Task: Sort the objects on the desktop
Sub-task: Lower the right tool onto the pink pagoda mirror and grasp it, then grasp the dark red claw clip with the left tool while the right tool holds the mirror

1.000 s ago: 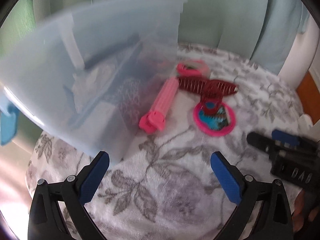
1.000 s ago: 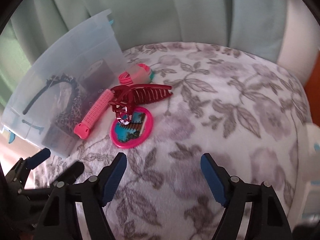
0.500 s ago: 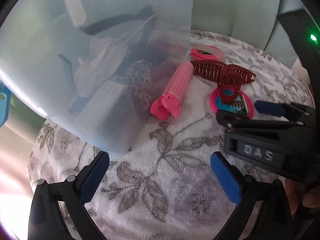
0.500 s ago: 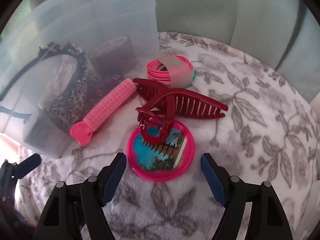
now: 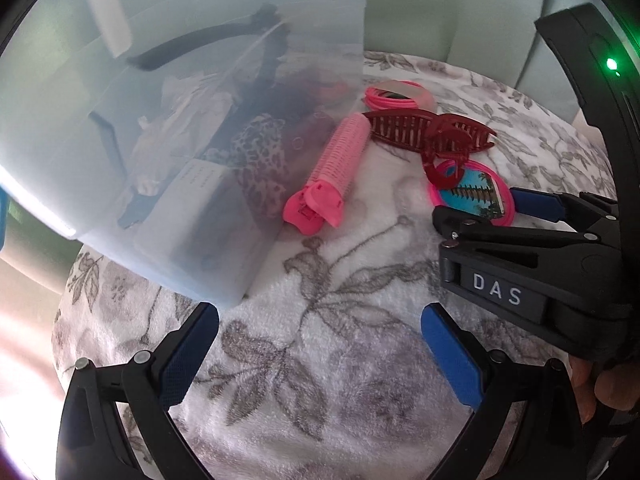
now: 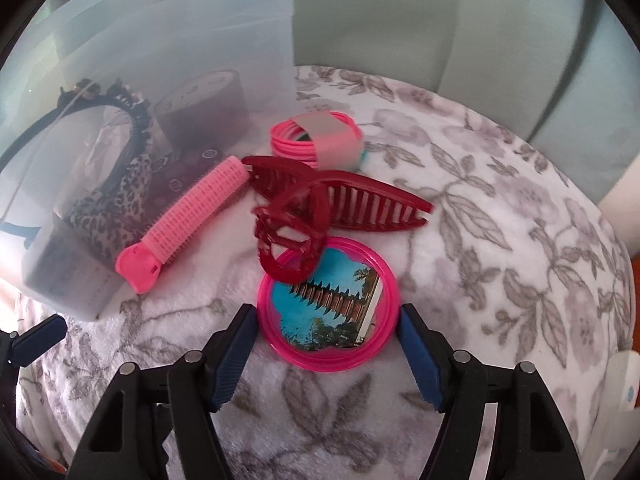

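Our right gripper is spread wide, its fingers flanking the near edge of the round pink mirror on the floral bench. Just beyond the mirror lie the dark red claw clip and pink roller. Our left gripper hangs wide and empty; the translucent bin stands ahead to its left.

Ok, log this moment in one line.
right gripper: open, straddling pink mirror | left gripper: open, empty | hair clip overlaps mirror
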A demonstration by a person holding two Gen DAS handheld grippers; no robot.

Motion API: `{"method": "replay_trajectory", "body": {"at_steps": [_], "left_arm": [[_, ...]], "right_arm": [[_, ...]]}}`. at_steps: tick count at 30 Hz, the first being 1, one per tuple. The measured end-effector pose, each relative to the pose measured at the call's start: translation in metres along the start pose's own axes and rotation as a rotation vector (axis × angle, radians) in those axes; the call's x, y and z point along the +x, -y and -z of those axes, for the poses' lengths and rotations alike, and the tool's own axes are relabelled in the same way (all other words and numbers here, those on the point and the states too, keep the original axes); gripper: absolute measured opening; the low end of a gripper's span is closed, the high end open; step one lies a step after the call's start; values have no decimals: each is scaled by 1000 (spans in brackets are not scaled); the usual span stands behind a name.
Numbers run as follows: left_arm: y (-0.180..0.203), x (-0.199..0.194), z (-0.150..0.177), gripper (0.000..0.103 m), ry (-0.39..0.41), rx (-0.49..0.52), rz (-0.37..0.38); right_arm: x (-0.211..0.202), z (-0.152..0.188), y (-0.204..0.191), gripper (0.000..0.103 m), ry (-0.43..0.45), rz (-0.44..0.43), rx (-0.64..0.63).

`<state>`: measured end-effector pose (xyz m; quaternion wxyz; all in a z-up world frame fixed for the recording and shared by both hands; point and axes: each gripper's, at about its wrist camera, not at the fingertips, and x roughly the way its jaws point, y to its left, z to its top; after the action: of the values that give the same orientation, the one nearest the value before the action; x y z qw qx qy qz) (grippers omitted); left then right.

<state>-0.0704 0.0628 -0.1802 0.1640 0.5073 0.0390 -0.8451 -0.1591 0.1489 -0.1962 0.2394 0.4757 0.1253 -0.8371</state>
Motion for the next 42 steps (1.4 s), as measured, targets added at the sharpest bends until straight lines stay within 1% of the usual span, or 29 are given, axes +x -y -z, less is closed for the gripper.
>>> {"method": "replay_trajectory", "body": {"at_steps": [9,13,20,24,34,38,41,42], "left_arm": [[17,3,-1,101,-1,62,39],[23,-3,-1,101,7,88,83],[35,-4,-22,101,70,89,130],[37,1,-38,101,83,68,143],[47,21,-76,100,87,12,167],[54,28,-84,95,84,29,180],[59,35,-86,94,74,35,182],[60,37,-87,91,71,36,183]], "right_arm": [[-19,30,39,74,8,56,144],[-31,48,55,74,13,86,232],[-53,82,73,74,19,133,348],[-62,96,80,74,34,129,416],[-58,95,75,75,39,174,415],[-57,94,74,76,49,186,414],[-55,92,73,80,54,203,413],[-54,91,72,82,56,209,413]]}}
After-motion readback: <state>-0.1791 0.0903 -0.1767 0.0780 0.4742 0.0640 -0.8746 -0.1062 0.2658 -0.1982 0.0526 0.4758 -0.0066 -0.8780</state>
